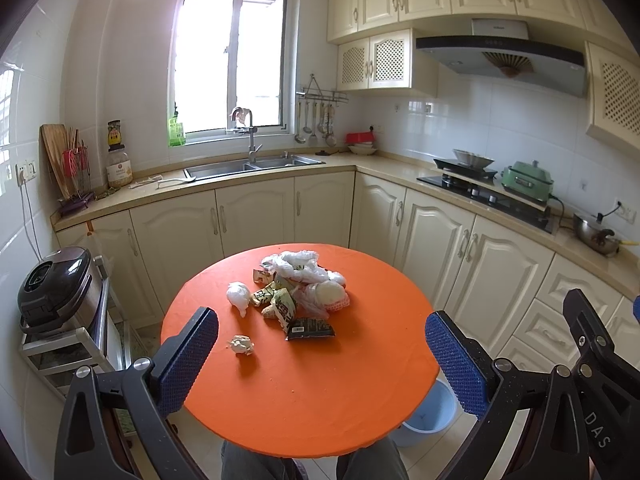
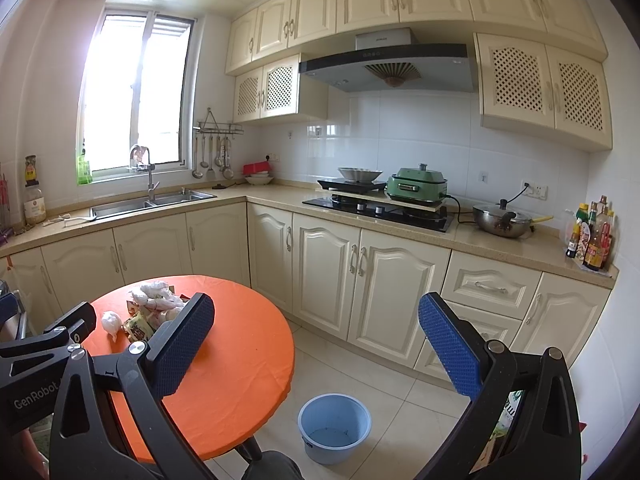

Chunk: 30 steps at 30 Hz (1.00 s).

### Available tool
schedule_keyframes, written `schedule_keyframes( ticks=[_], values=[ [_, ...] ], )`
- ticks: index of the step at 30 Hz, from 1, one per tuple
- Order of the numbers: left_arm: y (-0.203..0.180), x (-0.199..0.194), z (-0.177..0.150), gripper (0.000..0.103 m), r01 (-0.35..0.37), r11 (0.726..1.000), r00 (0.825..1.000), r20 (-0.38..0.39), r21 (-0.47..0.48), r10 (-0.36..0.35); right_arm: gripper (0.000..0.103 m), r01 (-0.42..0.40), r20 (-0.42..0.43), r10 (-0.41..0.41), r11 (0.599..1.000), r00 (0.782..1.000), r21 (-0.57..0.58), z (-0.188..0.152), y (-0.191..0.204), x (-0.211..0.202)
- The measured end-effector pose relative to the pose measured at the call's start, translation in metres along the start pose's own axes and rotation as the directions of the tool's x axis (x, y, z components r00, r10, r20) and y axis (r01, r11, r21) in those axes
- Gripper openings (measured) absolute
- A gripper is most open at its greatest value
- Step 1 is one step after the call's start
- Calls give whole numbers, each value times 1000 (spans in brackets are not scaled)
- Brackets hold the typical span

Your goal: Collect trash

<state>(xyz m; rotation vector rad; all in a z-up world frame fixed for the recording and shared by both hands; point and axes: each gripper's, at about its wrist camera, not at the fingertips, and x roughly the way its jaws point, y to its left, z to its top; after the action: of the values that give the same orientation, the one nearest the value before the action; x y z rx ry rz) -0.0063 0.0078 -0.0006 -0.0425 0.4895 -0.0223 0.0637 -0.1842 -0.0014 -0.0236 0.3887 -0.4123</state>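
Note:
A heap of trash [image 1: 298, 286] lies on the round orange table [image 1: 360, 380]: clear plastic bags, green and black snack wrappers, a white wad [image 1: 238, 295] and, nearer, a crumpled paper ball [image 1: 241, 345]. My left gripper [image 1: 320, 344] is open above the table's near half, with nothing between its blue pads. In the right wrist view the same heap [image 2: 154, 310] sits at the far left, partly hidden by a finger. My right gripper [image 2: 316, 332] is open over the floor beside the table [image 2: 240, 360]. A light blue bucket [image 2: 334, 427] stands on the tiles below it, also visible as a bucket [image 1: 430, 412] under the table edge.
Cream cabinets and a beige counter [image 2: 500, 248] wrap the room, with a sink [image 1: 252, 166], stove [image 2: 380, 210], green cooker [image 2: 416, 188] and pot [image 2: 500, 220]. A rice cooker [image 1: 56, 288] sits on a rack to the left. A person's knees [image 1: 304, 460] show below the table.

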Motion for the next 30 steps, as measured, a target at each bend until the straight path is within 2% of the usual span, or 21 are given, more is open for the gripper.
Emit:
schedule_keyframes(
  ticks=[30],
  values=[
    [-5, 8, -1, 101, -6, 1000, 1000, -12, 8, 6, 103, -6, -29, 6, 1000, 1000, 8, -2, 3, 8]
  ],
)
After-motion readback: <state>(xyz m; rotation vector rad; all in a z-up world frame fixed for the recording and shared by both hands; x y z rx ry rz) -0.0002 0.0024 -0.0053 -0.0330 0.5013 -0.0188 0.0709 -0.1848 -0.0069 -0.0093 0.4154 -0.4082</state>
